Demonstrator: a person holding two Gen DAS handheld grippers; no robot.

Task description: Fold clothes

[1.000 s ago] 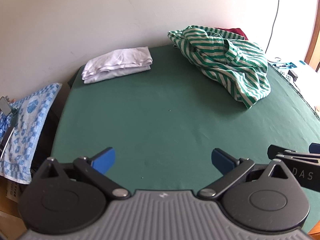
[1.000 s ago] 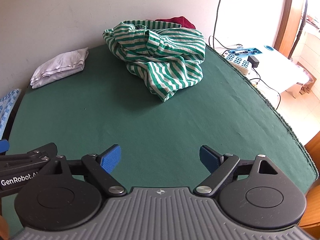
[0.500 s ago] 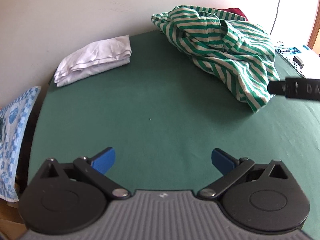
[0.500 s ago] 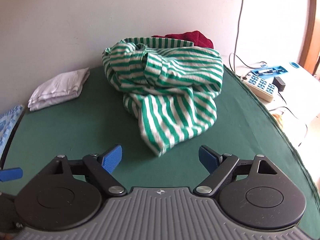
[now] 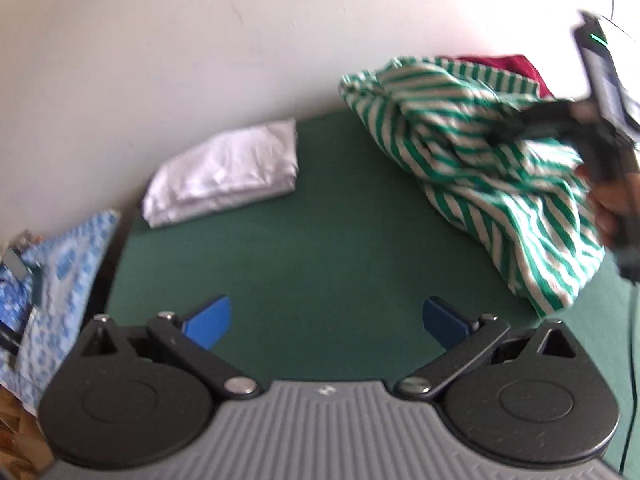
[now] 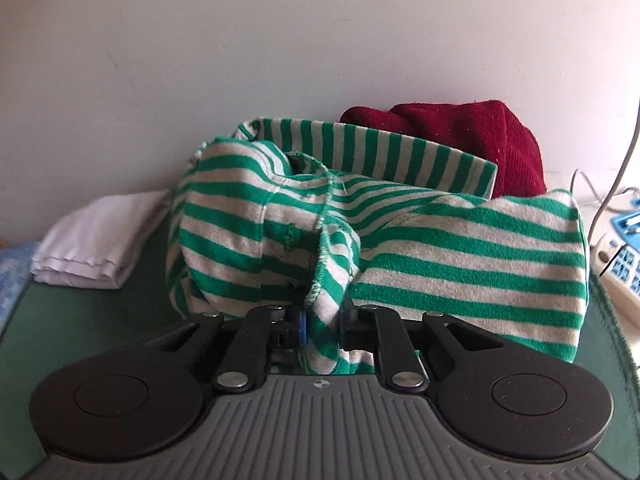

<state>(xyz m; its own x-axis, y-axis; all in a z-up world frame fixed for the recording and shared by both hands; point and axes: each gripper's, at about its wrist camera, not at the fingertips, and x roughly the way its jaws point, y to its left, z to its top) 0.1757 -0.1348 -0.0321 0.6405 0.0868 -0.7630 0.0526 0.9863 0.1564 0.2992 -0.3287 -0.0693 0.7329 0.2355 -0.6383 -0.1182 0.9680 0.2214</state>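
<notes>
A crumpled green-and-white striped garment (image 5: 476,168) (image 6: 400,240) lies heaped at the far right of the green table (image 5: 304,248). My right gripper (image 6: 323,326) is shut on a fold of it near a stitched hem; in the left wrist view that gripper (image 5: 506,130) reaches into the heap from the right, held by a hand (image 5: 616,200). My left gripper (image 5: 326,320) stands open over bare green cloth, well short of the garment. A folded white garment (image 5: 224,172) (image 6: 96,248) rests at the table's far left. A dark red garment (image 6: 472,136) lies behind the striped one.
A white wall runs right behind the table. A blue patterned cloth (image 5: 52,280) hangs beside the table's left edge. A white power strip (image 6: 616,256) and cables sit on a surface off the right edge.
My right gripper moved forward to the striped heap and shut on a fold of it. My left gripper moved forward and swung slightly, still open.
</notes>
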